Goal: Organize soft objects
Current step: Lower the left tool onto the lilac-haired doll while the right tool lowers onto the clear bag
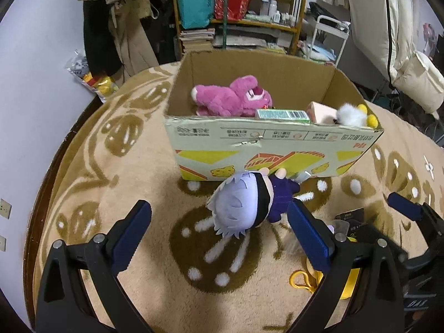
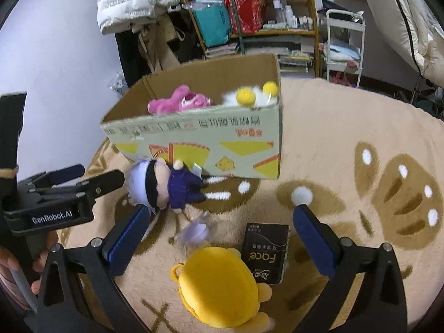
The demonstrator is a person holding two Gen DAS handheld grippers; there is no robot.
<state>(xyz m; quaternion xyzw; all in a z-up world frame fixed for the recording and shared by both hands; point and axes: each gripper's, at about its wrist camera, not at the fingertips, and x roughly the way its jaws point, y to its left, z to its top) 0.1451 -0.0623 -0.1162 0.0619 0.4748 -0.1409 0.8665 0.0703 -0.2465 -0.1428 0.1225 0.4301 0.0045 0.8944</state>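
A cardboard box (image 1: 211, 138) (image 2: 194, 136) stands on the beige rug. Inside lie a pink plush (image 1: 233, 98) (image 2: 180, 102), a white-and-yellow plush (image 1: 352, 115) (image 2: 249, 95) and a green packet (image 1: 281, 115). A doll plush with pale hair and purple clothes (image 1: 244, 202) (image 2: 163, 186) lies on the rug before the box. My left gripper (image 1: 219, 224) is open, its fingers on either side of the doll, just short of it. My right gripper (image 2: 219, 230) is open above a yellow plush (image 2: 219, 280) and a black packet (image 2: 265, 252).
A small clear plastic piece (image 2: 195, 231) lies between doll and yellow plush. The left gripper's body (image 2: 55, 194) shows at the left of the right wrist view. A cluttered shelf (image 1: 238, 8), hanging coats and a white cart (image 2: 344, 44) stand behind the rug.
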